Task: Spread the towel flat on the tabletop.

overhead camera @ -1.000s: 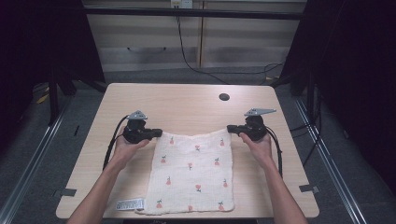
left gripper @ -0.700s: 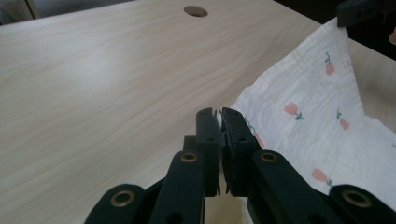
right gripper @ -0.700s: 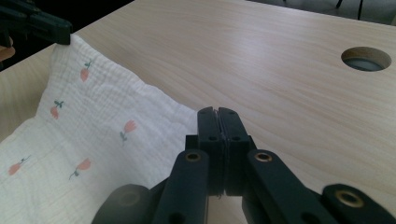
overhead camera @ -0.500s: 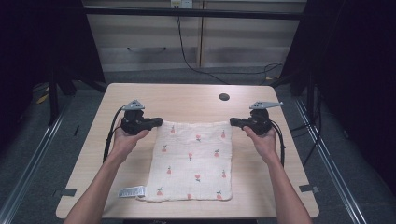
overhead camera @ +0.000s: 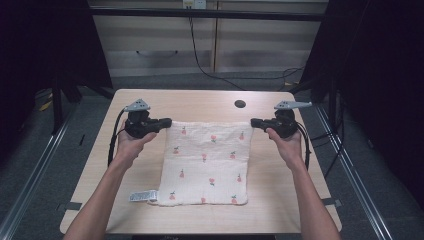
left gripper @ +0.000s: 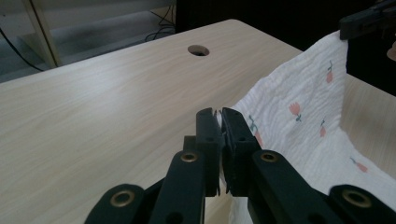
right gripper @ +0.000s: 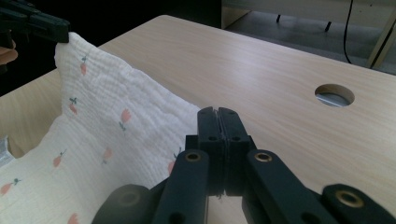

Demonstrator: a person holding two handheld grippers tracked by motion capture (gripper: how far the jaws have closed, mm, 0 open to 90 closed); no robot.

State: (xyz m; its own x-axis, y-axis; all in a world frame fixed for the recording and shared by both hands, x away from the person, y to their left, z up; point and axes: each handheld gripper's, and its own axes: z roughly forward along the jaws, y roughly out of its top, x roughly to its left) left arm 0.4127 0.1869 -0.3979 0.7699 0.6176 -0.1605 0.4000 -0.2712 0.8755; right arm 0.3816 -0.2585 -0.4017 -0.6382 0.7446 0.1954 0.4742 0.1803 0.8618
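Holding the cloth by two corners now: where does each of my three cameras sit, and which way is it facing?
High view: above the person's side, facing forward and down on the table; forearms, left gripper and right gripper pinch the cloth.
Left gripper view: on the left gripper, looking along shut jaws across the cloth to the far gripper.
Right gripper view: on the right gripper, looking the opposite way.
Shared: cloth and table hole.

High overhead view, two close tool-mounted views
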